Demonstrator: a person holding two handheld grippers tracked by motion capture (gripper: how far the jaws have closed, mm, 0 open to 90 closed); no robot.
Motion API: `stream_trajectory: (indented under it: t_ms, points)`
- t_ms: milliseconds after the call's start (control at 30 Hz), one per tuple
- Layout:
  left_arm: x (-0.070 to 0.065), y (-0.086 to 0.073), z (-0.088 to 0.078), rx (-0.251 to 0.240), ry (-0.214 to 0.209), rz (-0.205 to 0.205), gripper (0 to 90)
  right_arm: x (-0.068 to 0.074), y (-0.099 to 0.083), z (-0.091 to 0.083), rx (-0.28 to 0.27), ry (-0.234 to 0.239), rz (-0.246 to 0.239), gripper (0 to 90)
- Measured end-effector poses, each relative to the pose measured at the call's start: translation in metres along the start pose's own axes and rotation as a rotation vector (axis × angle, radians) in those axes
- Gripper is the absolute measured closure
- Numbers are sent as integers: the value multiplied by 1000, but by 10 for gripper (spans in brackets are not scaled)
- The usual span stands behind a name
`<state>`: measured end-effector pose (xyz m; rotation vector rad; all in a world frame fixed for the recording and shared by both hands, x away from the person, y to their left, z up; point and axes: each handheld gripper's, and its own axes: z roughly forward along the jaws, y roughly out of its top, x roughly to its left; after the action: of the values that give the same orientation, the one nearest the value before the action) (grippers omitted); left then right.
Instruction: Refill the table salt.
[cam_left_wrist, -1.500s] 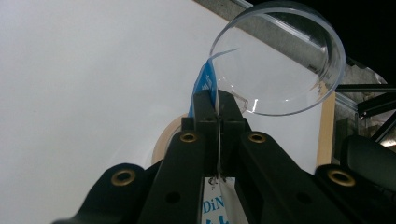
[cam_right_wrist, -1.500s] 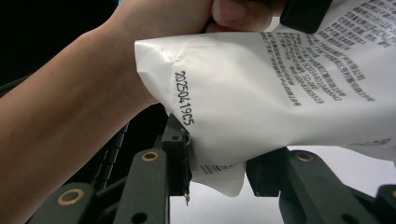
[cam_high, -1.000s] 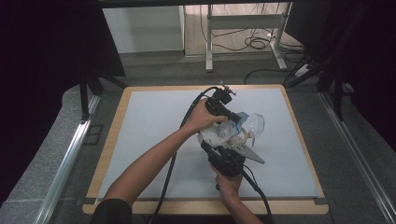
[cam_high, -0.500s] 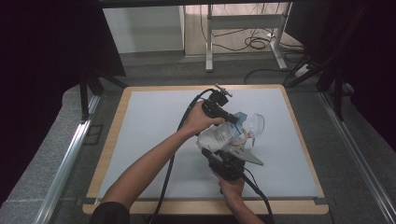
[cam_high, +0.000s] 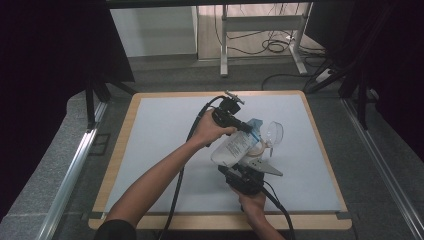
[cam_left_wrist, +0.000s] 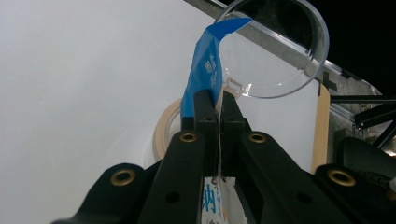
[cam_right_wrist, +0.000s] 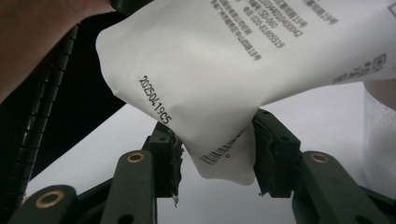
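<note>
- Pouch (cam_high: 235, 146): one. White plastic, soft and bulging, with a blue top edge. Black small print, a date code and a barcode run down its side. It hangs tilted above the mat, blue end up and away from the person, white bottom corner down and towards the person.
- Left gripper (cam_high: 248, 126): one, at the pouch's blue end. Jaws clenched flat on the blue strip (cam_left_wrist: 204, 70); in the left gripper view the strip rises straight out from between the closed tips.
- Right gripper (cam_high: 239, 172): one, at the pouch's lower end. In the right gripper view the white corner (cam_right_wrist: 224, 158) sits between the two jaws, which have just been opening. The corner touches the pads on both sides, lightly pinched rather than squashed.
- Hands: two, one on each gripper. The left hand (cam_high: 210, 131) is beside the pouch's upper end, the right hand (cam_high: 254, 202) nearer the person than the pouch.
- Clear bowl (cam_high: 273, 134): one, round and see-through, lying just beyond the pouch's blue end.
- Tape roll (cam_left_wrist: 163, 135): one, pale tan ring, lying flat under the pouch, near the bowl.
- Mat (cam_high: 160, 150): one, pale, covering the tabletop under the pouch.
- Cables: two, black, one trailing from each gripper back towards the person.
</note>
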<state>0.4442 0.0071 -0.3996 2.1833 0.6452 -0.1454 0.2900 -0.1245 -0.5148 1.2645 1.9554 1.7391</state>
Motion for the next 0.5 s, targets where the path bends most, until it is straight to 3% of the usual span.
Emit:
stream_trajectory:
  t_ms: [500]
  points:
    - [-1,-10,-10,-30,-17,-6,899,-8,-2,0,127,-2,-14,398]
